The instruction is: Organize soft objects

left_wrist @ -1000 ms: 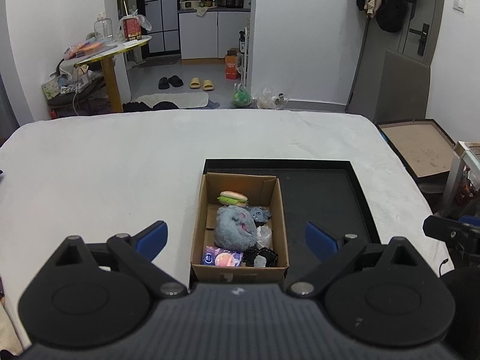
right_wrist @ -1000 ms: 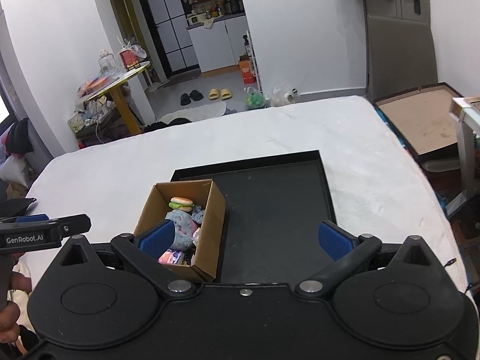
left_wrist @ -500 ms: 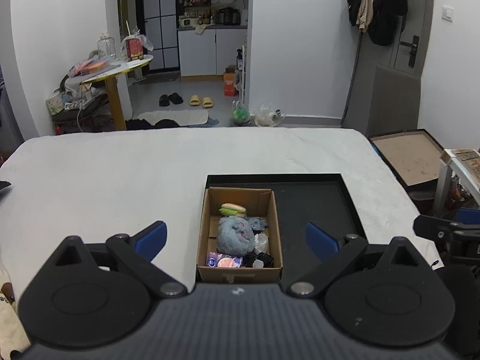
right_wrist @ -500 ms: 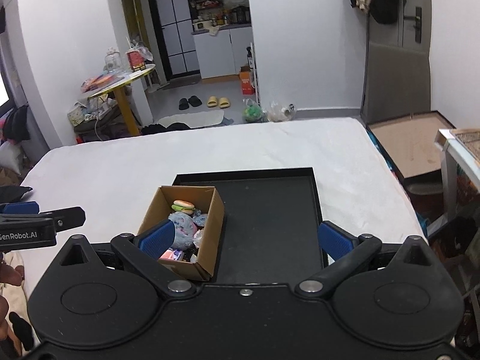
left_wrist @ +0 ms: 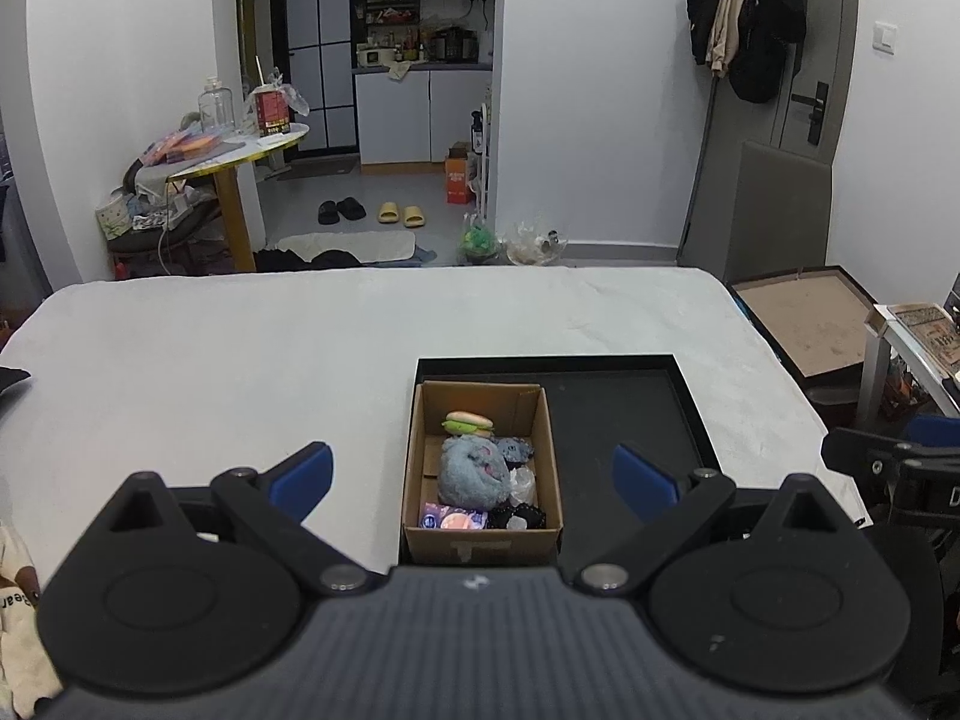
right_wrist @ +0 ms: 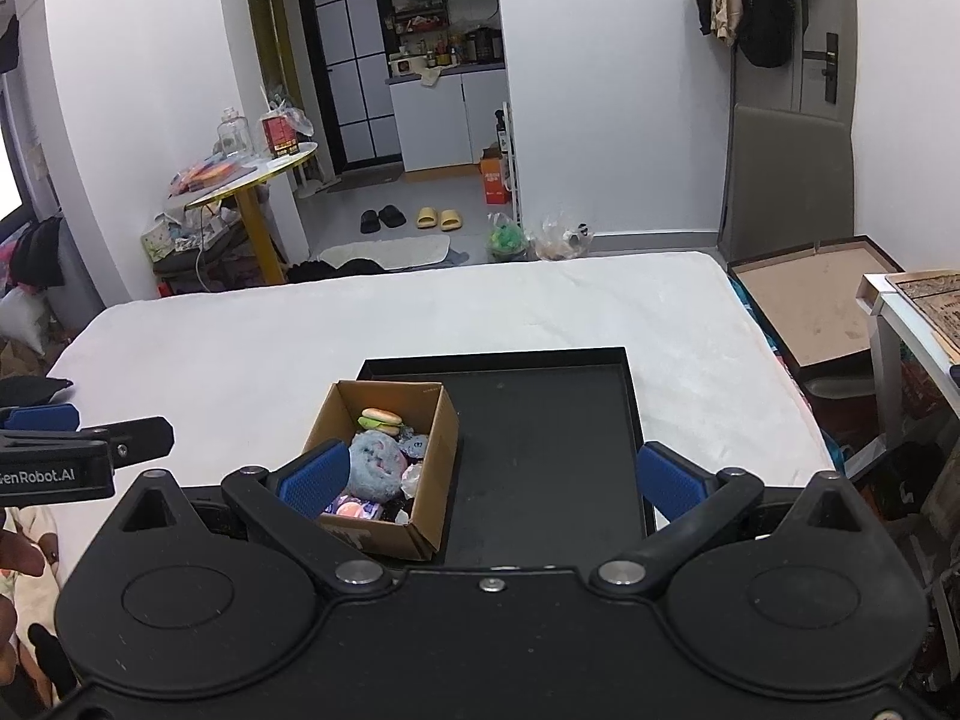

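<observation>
Open brown cardboard box [left_wrist: 483, 531] standing upright in the left part of a shallow black tray [left_wrist: 624, 414] | inside: burger-shaped soft toy [left_wrist: 468, 423] at the far end; fluffy blue-grey plush [left_wrist: 474, 473] in the middle; small pink, purple and black soft items nearest.

A brown cardboard box [left_wrist: 483, 531] holds a fuzzy blue plush [left_wrist: 471, 471], on a black tray [left_wrist: 624, 414] over white bedding [left_wrist: 240, 348].
</observation>
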`<state>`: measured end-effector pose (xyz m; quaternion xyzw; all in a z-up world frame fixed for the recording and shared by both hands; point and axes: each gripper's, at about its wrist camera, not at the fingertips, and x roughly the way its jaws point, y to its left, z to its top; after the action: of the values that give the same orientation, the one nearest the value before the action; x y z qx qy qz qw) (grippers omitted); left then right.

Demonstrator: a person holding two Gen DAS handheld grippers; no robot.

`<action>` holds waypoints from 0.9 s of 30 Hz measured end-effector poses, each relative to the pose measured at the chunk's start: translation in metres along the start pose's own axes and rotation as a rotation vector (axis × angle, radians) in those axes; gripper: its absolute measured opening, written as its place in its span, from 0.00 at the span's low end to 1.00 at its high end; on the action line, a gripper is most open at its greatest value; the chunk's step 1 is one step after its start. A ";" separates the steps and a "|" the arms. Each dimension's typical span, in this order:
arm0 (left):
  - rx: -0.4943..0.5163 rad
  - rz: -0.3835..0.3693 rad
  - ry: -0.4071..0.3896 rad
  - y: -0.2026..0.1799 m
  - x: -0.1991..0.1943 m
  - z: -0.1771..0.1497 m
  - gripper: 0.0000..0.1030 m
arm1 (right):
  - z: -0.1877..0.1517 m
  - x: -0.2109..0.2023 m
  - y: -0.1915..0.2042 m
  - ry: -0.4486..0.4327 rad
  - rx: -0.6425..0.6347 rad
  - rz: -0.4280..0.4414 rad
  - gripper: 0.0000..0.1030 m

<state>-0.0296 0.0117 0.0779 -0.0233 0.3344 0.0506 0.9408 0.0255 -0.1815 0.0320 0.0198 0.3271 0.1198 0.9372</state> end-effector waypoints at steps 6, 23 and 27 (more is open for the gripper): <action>0.002 -0.011 -0.007 0.002 -0.005 0.001 0.96 | -0.002 -0.005 -0.003 -0.001 0.009 0.004 1.00; 0.001 -0.023 0.012 0.000 -0.001 0.002 0.97 | -0.003 -0.003 0.000 0.009 0.009 -0.003 1.00; -0.012 -0.022 0.015 0.002 0.000 0.002 0.97 | -0.003 -0.002 -0.001 0.011 0.013 -0.005 1.00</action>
<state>-0.0289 0.0136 0.0791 -0.0330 0.3409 0.0423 0.9386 0.0221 -0.1831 0.0309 0.0244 0.3329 0.1156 0.9355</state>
